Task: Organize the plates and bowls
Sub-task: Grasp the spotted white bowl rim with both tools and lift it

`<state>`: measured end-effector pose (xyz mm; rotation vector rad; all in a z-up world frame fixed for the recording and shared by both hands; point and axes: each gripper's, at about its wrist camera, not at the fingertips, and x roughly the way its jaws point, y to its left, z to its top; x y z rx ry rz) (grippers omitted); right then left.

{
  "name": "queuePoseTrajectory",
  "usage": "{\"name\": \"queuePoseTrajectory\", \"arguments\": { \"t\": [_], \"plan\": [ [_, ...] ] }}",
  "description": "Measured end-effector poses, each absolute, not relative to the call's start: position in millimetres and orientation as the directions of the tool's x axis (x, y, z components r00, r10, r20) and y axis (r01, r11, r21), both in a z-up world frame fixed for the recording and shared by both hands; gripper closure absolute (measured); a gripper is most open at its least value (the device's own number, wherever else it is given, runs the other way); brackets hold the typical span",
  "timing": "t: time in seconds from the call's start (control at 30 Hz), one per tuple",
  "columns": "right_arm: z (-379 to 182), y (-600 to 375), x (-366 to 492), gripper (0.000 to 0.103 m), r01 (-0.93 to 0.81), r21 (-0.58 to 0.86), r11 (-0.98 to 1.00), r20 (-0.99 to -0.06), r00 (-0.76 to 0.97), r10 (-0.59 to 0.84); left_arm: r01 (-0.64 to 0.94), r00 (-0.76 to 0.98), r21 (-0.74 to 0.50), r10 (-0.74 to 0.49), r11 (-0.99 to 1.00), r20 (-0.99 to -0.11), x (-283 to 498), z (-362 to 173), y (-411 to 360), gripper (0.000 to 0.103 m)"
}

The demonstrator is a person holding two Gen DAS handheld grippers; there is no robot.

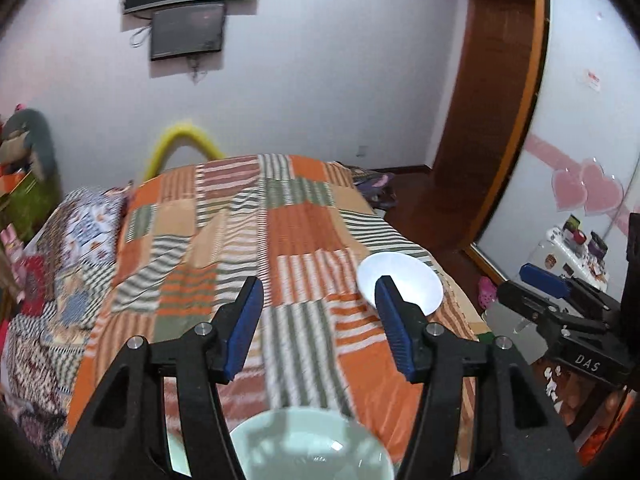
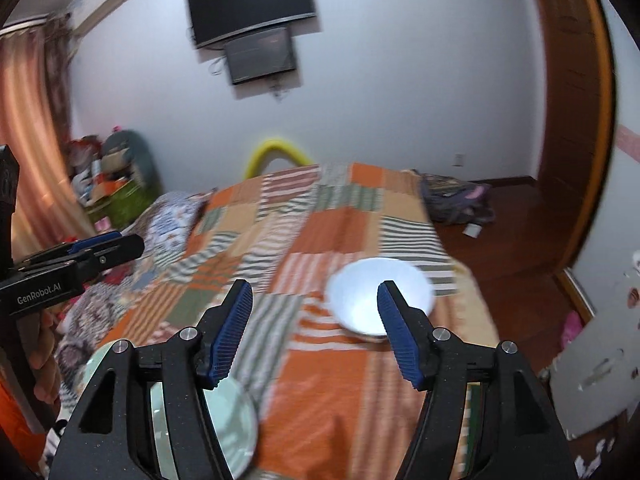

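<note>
A white bowl (image 1: 416, 276) sits upright on the patchwork quilt (image 1: 240, 240) near the bed's right edge. In the left wrist view it lies just behind the right fingertip of my left gripper (image 1: 319, 284), which hangs above the bed, open and empty. A pale green bowl (image 1: 312, 448) lies close below, partly hidden by the finger bases. My right gripper (image 2: 315, 292) also hovers open and empty, with the white bowl (image 2: 372, 292) beyond its right fingertip and the pale green bowl (image 2: 232, 424) at lower left. Each gripper shows side-on in the other's view: right gripper (image 1: 536, 280), left gripper (image 2: 116, 240).
The quilt (image 2: 320, 220) covers most of the bed. Wooden floor (image 2: 520, 232) runs along its right side, with a bag (image 2: 460, 200) lying on it. A small white stand with jars (image 1: 576, 248) is at the right, clutter (image 2: 112, 184) at the far left.
</note>
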<state>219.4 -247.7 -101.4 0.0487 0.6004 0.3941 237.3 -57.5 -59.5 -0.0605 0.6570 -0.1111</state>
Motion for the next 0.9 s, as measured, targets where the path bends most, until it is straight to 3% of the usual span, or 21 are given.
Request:
{"name": "queuePoseTrajectory", "arguments": {
  "t": [0.5, 0.7, 0.9],
  "plan": [
    [-174.3, -295.1, 301.2, 0.042, -0.193, 0.212, 0.958, -0.671, 0.684, 0.287, 0.171, 0.628, -0.094, -0.182, 0.981, -0.756, 366.1, -170.4, -110.3, 0.047],
    [-200.0, -302.9, 323.3, 0.042, -0.151, 0.219, 0.964, -0.712, 0.651, 0.264, 0.16, 0.545, -0.169, -0.229, 0.973, -0.806, 403.6, -207.8, -105.7, 0.065],
    [-220.3, -305.9, 341.2, 0.057, -0.133, 0.245, 0.96, -0.74, 0.615, 0.273, 0.176, 0.503, -0.175, -0.241, 0.969, -0.83, 417.3, -231.0, -112.7, 0.076]
  ]
}}
